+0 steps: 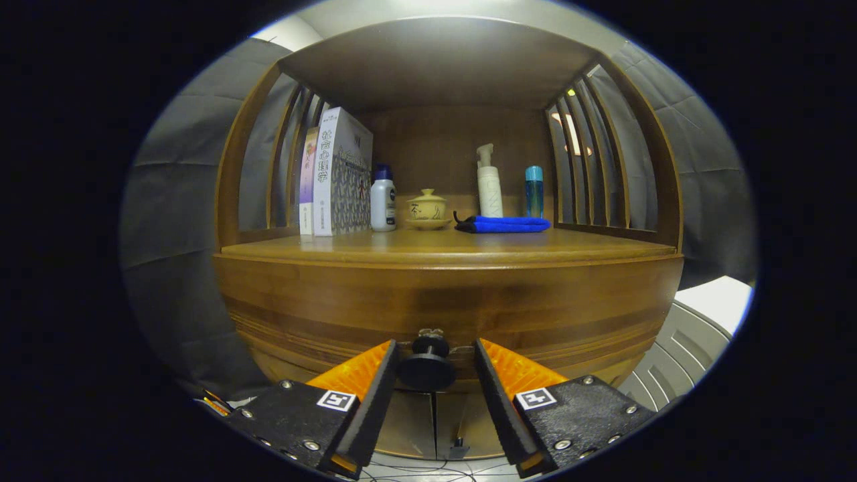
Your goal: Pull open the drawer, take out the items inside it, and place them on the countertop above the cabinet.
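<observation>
- Grey cloth is hanging around a wooden cabinet [442,301]; books [338,174], bottles and a blue cloth [503,224] are sitting on its countertop [448,246].
- The drawer's knob [427,365] is pointing straight out between the gripper [435,361] fingers, which are standing narrowly apart beside it.

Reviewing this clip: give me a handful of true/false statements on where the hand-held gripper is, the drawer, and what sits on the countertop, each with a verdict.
1. The drawer knob sits between the fingers of the hand-held gripper. True.
2. The fingers are clamped on the knob. False: gaps show on both sides, so the hand-held gripper is open.
3. The drawer is pulled out, its contents showing. False: its front looks flush with the cabinet and nothing inside shows.
4. A folded blue cloth lies on the countertop, in front of a white pump bottle. True.
5. The books lie flat in a stack. False: they stand upright, beside a white bottle.
</observation>
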Tool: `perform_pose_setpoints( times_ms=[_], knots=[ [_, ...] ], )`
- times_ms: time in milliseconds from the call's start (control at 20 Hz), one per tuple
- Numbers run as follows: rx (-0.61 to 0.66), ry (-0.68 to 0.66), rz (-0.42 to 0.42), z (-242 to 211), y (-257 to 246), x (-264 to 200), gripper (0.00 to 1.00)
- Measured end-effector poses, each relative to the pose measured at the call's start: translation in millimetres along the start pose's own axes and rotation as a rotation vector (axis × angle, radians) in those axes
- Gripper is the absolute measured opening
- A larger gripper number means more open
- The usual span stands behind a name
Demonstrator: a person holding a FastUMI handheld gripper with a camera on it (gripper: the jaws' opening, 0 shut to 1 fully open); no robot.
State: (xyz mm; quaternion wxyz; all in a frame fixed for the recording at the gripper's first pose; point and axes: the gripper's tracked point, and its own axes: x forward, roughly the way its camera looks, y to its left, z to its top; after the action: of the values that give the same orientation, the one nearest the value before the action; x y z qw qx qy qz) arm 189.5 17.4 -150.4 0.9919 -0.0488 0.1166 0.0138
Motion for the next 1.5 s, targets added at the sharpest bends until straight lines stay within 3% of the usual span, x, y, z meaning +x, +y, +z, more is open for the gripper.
perform_pose_setpoints(
  times_ms=[400, 500, 800, 1500],
  knots=[
    [0.033, -0.016, 0.042, 5.0, 7.2, 1.9, 0.57],
    [0.034, -0.004, 0.038, 4.7, 6.0, 3.7, 0.48],
    [0.048, 0.037, 0.020, 3.6, 4.5, -1.7, 0.34],
    [0.073, 0.072, 0.015, -9.3, 7.7, -70.0, 0.34]
  ],
)
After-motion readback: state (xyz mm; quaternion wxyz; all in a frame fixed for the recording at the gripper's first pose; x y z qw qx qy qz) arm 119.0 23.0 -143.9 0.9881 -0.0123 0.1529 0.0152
